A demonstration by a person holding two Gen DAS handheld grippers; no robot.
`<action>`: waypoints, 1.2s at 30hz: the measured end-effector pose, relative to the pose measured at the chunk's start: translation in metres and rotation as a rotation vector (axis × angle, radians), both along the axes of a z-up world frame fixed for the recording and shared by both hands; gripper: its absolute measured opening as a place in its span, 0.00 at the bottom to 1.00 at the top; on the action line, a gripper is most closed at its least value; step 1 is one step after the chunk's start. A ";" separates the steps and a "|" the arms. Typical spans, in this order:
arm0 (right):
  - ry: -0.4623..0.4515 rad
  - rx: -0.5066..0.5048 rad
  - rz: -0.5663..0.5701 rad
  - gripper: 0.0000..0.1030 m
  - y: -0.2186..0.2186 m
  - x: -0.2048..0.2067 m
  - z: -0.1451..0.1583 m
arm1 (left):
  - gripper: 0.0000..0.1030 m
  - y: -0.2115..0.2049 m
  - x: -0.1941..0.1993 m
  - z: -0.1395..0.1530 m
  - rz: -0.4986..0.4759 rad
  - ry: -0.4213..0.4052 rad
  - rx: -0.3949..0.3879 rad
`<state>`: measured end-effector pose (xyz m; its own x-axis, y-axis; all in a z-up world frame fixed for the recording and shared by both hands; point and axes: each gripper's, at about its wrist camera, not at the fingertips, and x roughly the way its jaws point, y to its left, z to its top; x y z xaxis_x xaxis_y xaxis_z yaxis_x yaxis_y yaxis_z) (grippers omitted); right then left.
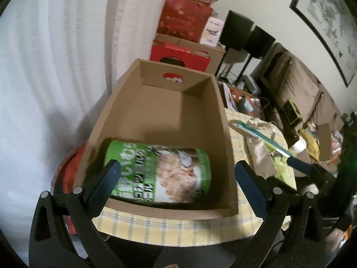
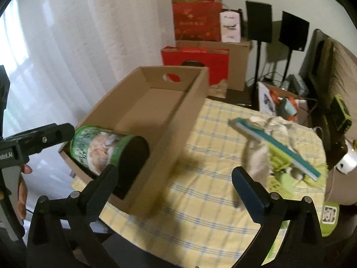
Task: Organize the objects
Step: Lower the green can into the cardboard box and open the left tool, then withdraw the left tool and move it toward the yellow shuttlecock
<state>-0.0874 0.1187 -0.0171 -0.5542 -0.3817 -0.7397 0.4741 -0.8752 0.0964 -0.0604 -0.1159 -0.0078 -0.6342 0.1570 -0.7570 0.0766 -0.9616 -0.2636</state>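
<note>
A green canister lies on its side in the near end of an open cardboard box on the yellow checked tablecloth. My left gripper is open and empty, its fingers on either side of the box's near end. In the right wrist view the canister and box are at left. My right gripper is open and empty above the cloth. A teal book lies on crumpled paper bags at right. The left gripper reaches the box's left end.
Red and brown boxes are stacked behind the table by white curtains. Two black speakers on stands stand at the back right. A sofa with clutter runs along the right. A white object sits off the table's right edge.
</note>
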 end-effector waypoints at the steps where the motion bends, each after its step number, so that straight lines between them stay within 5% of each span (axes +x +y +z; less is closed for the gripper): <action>1: 0.006 0.009 -0.005 1.00 0.003 0.001 0.002 | 1.00 0.005 0.001 0.000 -0.007 0.002 -0.006; 13: 0.045 0.055 -0.116 1.00 0.072 0.004 0.012 | 1.00 0.062 0.008 0.004 -0.087 0.040 -0.110; 36: -0.018 -0.015 -0.352 1.00 0.199 0.000 -0.008 | 1.00 0.158 0.000 -0.010 -0.273 0.028 -0.042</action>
<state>-0.0874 0.3172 -0.0256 -0.6406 -0.1805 -0.7464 0.1418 -0.9831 0.1160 -0.0600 0.0424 -0.0182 -0.5934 0.2942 -0.7492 -0.1939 -0.9556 -0.2216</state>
